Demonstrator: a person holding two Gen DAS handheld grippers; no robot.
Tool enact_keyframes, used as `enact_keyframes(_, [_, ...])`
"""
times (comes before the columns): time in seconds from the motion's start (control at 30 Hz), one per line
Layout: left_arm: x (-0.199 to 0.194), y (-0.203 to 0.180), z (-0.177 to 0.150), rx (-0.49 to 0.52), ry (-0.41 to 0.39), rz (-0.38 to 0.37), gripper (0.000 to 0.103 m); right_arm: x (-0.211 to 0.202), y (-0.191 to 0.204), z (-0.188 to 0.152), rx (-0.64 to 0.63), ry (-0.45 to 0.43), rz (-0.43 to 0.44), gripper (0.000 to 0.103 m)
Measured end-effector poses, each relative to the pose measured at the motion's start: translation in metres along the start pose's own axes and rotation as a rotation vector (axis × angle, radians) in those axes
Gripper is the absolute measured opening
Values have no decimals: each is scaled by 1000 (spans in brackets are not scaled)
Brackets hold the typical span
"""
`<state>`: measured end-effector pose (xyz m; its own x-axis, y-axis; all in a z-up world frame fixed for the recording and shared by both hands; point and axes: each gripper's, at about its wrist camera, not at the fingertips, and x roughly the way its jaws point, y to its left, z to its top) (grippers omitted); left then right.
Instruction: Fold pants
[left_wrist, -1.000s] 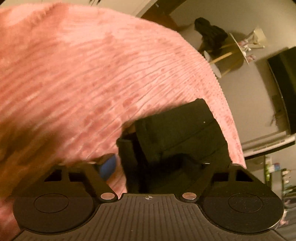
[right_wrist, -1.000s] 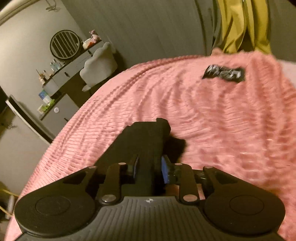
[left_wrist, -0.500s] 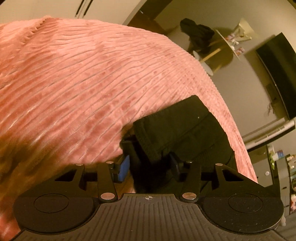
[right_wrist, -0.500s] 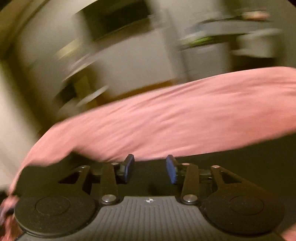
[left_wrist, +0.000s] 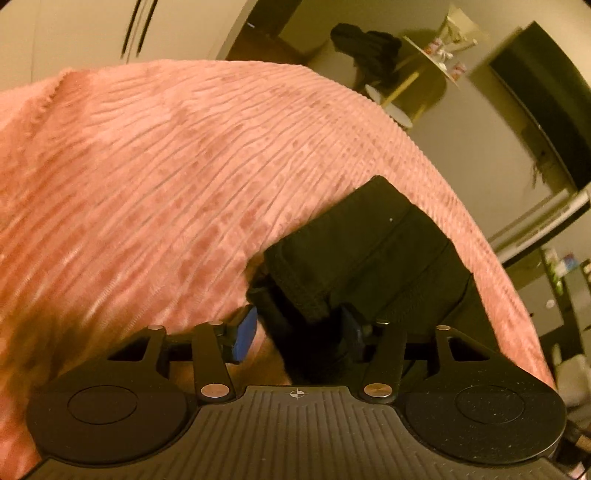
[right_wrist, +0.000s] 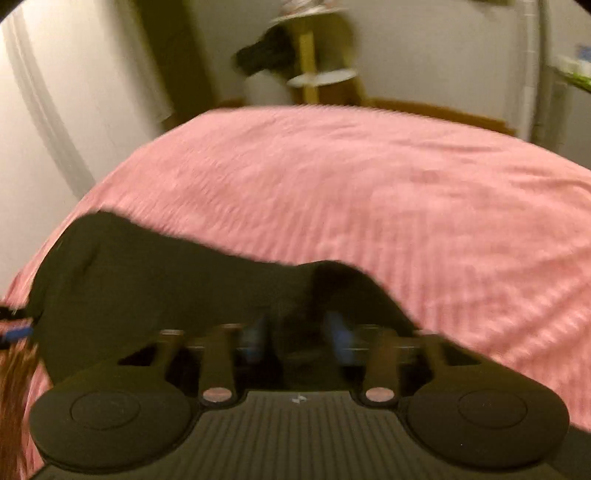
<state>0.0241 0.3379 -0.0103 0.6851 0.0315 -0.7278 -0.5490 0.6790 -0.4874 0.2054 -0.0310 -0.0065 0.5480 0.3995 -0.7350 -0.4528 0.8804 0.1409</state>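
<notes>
The black pants (left_wrist: 369, 254) lie folded in a thick stack on the pink ribbed bedspread (left_wrist: 166, 177). My left gripper (left_wrist: 299, 328) has its blue-padded jaws partly open, around the near corner of the stack. In the blurred right wrist view the pants (right_wrist: 166, 280) spread from the left edge to the middle. My right gripper (right_wrist: 295, 332) has its jaws apart with dark cloth between them. The other gripper's blue pad (right_wrist: 14, 328) shows at the far left edge.
The bedspread (right_wrist: 369, 192) covers the whole bed. Beyond it stand a yellow-legged side table (left_wrist: 417, 88) with dark clothing on it, a black screen (left_wrist: 546, 107) on the wall and a white unit (left_wrist: 543, 225). The side table also shows in the right wrist view (right_wrist: 314, 66).
My left jaws closed in from wide open to a narrower gap around the stack's corner. My right gripper let the pants go, opened, and swung round to face the stack from another side.
</notes>
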Motion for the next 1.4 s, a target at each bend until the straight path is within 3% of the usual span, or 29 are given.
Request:
enact_keyframes(0.07, [-1, -2, 1, 13, -1, 19, 62, 4, 3, 10, -53, -31, -59, 6])
enact_keyframes(0.13, [-3, -5, 0, 31, -15, 48, 67, 7, -1, 24, -18, -86, -123, 7])
enact_keyframes(0.27, [-10, -18, -4, 105, -44, 114, 74, 34, -5, 19, 36, -73, -229, 22])
enact_keyframes(0.43, [-21, -28, -7, 186, -59, 204, 78, -2, -23, 1, 185, -130, -197, 32])
enact_keyframes(0.53, [-26, -26, -9, 196, -70, 245, 78, -43, -20, -19, 176, -170, -249, 32])
enact_keyframes(0.67, [-35, -25, -11, 192, -129, 294, 78, -77, -20, -63, 134, -155, -306, 28])
enact_keyframes(0.73, [-34, -35, -14, 240, -141, 313, 78, -75, -24, -78, 117, -117, -347, 18])
enact_keyframes(0.8, [-32, -48, -16, 274, -152, 302, 78, -60, -34, -87, 147, -72, -361, 15])
enact_keyframes(0.97, [-23, -83, -23, 337, -207, 297, 79, -33, -41, -80, 153, -110, -430, 12])
enact_keyframes(1.1, [2, -99, -30, 477, -126, 339, 81, -41, -41, -78, 148, -79, -419, 12])
enact_keyframes(1.27, [10, -93, -43, 618, -119, 370, 92, -103, -56, -131, 248, -81, -387, 12])
enact_keyframes(1.37, [5, -86, -36, 574, -82, 340, 92, -146, -87, -177, 359, -103, -405, 12])
enact_keyframes(1.4, [2, -84, -34, 560, -71, 331, 91, -157, -100, -188, 417, -97, -447, 12])
